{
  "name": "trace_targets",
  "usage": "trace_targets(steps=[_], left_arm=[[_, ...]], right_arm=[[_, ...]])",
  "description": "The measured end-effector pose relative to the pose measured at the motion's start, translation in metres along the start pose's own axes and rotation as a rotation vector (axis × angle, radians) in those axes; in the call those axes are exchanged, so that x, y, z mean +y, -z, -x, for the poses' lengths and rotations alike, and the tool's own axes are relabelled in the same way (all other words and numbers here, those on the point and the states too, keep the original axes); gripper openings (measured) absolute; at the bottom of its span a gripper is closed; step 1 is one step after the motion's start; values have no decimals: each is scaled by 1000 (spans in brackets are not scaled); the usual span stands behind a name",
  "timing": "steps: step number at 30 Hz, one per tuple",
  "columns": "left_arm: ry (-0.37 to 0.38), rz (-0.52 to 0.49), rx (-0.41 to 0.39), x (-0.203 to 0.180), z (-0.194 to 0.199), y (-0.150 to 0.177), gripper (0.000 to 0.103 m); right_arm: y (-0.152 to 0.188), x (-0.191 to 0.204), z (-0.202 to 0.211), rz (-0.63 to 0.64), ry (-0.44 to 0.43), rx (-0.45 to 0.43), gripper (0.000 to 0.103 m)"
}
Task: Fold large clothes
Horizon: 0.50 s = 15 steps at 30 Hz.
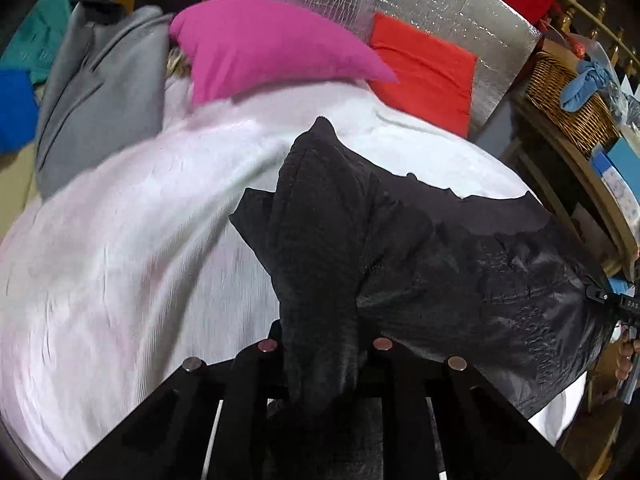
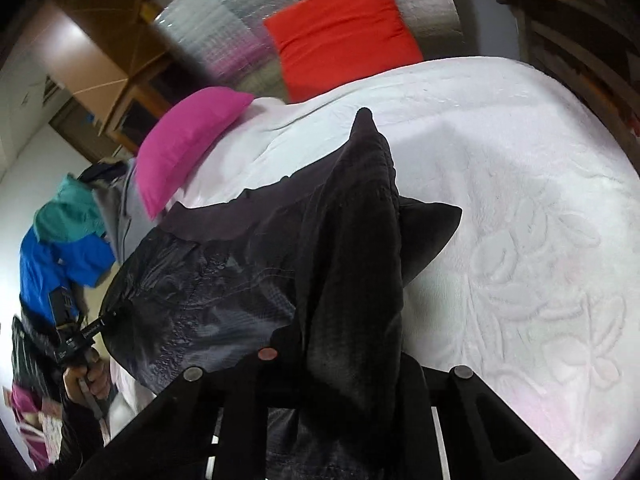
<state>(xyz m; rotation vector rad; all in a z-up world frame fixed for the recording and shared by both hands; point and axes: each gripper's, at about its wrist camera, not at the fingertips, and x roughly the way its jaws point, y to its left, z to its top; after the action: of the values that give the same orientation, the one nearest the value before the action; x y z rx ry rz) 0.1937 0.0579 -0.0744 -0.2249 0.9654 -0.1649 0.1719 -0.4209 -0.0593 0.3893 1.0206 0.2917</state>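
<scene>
A large black garment (image 1: 460,272) hangs stretched between both grippers above a white bedspread (image 1: 120,260). My left gripper (image 1: 324,344) is shut on a bunched black corner that stands up between its fingers. My right gripper (image 2: 340,360) is shut on the opposite corner of the black garment (image 2: 224,272), whose fold drapes over the right finger. In the left wrist view the right gripper (image 1: 612,300) pinches the cloth at the far right edge. The left gripper (image 2: 92,328) shows in the right wrist view with a hand (image 2: 86,380) on its handle.
A pink pillow (image 1: 260,48) and a red cushion (image 1: 424,68) lie at the head of the bed against a silver foil panel (image 1: 440,4). A grey garment (image 1: 92,100) and blue and teal clothes (image 2: 60,256) pile on one side. A wicker basket (image 1: 568,96) stands on furniture on the other.
</scene>
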Motion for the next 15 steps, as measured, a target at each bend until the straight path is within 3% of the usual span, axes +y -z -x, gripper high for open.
trace_targets(steps=[2, 3, 5, 6, 7, 9, 13, 15], left_arm=[[-3, 10, 40, 3, -11, 26, 20], [-15, 2, 67, 5, -22, 36, 27], [-34, 31, 90, 16, -40, 52, 47], [-19, 56, 76, 21, -38, 52, 51], [-6, 82, 80, 25, -34, 50, 52], [-18, 87, 72, 30, -19, 39, 53], [-69, 23, -80, 29, 16, 7, 68], [-66, 5, -99, 24, 9, -9, 72]], right_arm=[[22, -15, -9, -38, 3, 35, 20], [35, -27, -21, -71, 6, 67, 23], [53, -45, -39, -115, 21, 119, 40], [60, -54, -40, -150, 28, 105, 61], [62, -58, -36, -164, 22, 84, 67], [57, -57, -18, -143, 27, 39, 68], [25, -44, 15, -89, 88, -83, 70], [6, -37, 10, -62, 89, -114, 72]])
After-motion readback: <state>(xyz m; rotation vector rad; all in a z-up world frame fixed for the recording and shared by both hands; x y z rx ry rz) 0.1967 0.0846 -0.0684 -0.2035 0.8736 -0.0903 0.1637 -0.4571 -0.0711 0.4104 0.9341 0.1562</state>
